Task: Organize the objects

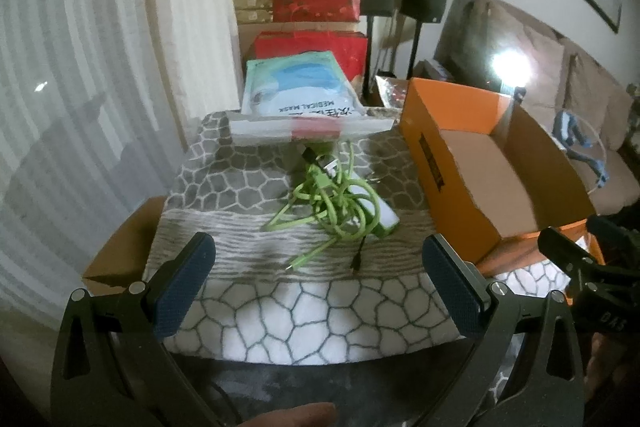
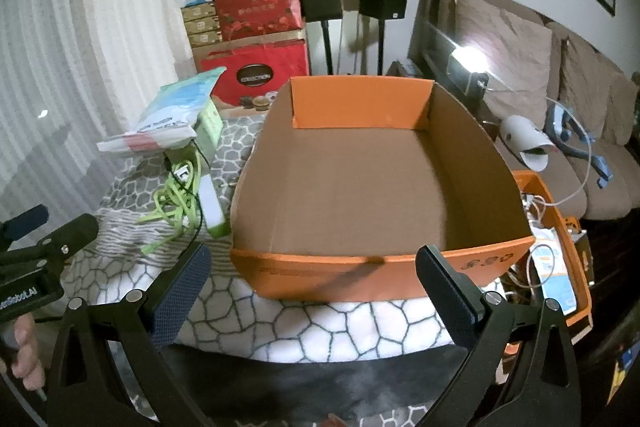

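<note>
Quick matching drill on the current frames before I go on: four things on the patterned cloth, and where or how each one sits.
Things:
1. green cable
2. orange box
3. mask pack
4. left gripper

States:
A. open-topped, nothing inside
B. open, holding nothing
C. tangled in a loose heap left of the box
D. lying on top at the far end of the cloth

Pairs: 1-C, 2-A, 3-D, 4-B
</note>
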`<state>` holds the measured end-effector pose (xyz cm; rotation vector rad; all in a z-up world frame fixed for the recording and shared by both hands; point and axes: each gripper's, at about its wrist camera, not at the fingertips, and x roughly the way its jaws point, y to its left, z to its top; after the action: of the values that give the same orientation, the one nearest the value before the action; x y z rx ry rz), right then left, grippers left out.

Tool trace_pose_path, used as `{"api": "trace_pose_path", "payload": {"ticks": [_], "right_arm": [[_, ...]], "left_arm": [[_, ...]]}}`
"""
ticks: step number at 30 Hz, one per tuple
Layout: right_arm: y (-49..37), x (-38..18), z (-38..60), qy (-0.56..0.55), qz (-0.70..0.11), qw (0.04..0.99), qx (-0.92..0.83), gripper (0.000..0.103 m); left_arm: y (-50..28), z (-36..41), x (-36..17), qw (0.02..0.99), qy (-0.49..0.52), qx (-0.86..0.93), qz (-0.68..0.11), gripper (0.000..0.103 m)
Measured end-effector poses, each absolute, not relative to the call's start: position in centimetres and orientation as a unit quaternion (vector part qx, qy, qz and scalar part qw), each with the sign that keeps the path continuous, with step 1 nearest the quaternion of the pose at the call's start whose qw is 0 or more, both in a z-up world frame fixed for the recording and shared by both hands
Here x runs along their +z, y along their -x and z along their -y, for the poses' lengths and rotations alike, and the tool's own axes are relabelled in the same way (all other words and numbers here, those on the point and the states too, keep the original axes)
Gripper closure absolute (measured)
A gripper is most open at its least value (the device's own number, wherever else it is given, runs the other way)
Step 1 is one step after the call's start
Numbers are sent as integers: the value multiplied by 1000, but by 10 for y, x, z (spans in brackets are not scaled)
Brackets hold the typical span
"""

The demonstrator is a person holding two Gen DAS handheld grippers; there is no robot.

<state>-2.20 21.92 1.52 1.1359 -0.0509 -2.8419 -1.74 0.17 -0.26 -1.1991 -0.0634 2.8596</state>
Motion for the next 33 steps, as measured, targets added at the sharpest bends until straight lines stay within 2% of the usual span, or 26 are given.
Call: {"api": "trace_pose_path", "payload": {"ticks": [33], "right_arm": [[80,23,-316,-371,38,-52,-926,0]], "left_arm": [[115,59,5,-22,374,924,76,0]]}}
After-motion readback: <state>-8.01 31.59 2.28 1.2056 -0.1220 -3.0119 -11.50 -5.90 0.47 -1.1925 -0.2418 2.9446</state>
